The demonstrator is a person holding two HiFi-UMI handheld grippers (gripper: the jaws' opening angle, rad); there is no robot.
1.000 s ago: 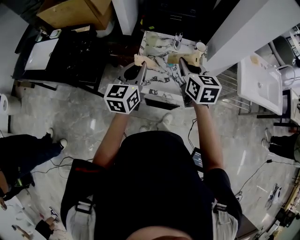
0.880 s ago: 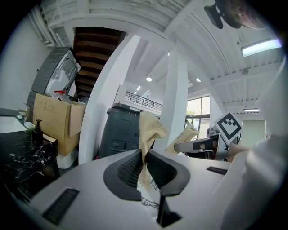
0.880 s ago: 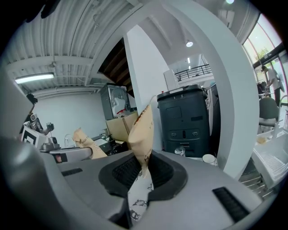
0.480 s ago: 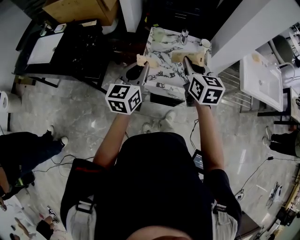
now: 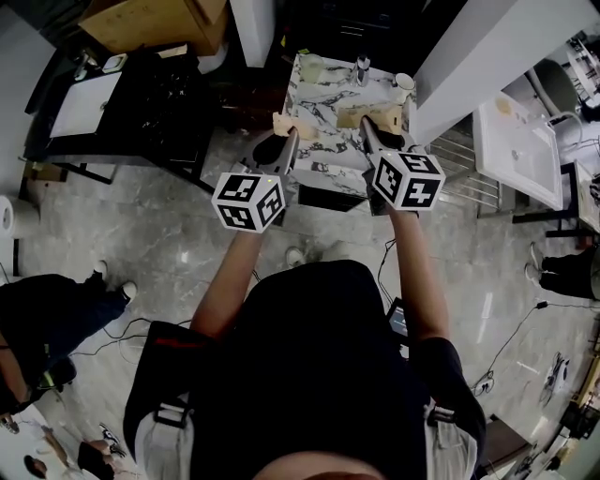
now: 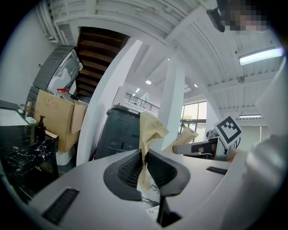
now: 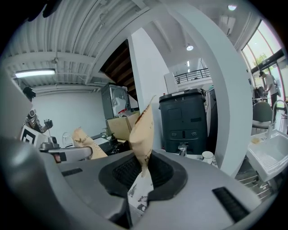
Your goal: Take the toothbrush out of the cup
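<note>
Beyond right hand-held gripper (image 7: pixel 143 166): cup (image 7: pixel 207 157).

A large open indoor workspace, like a test lab or workshop. It has a polished grey stone floor (image 5: pixel 169 244) crossed by loose cables (image 5: pixel 511 345), white columns (image 7: pixel 148 90), a ribbed ceiling with a strip light (image 6: pixel 263 55), a cardboard box (image 5: pixel 150 23), a freestanding white sink (image 5: pixel 516 150) and a small marble-topped table (image 5: pixel 328 94).

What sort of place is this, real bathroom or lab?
Likely an open workshop or lab hall, not a bathroom: the white sink sits on a bare frame, cables trail over the stone floor, and a cardboard box stands nearby.
</note>
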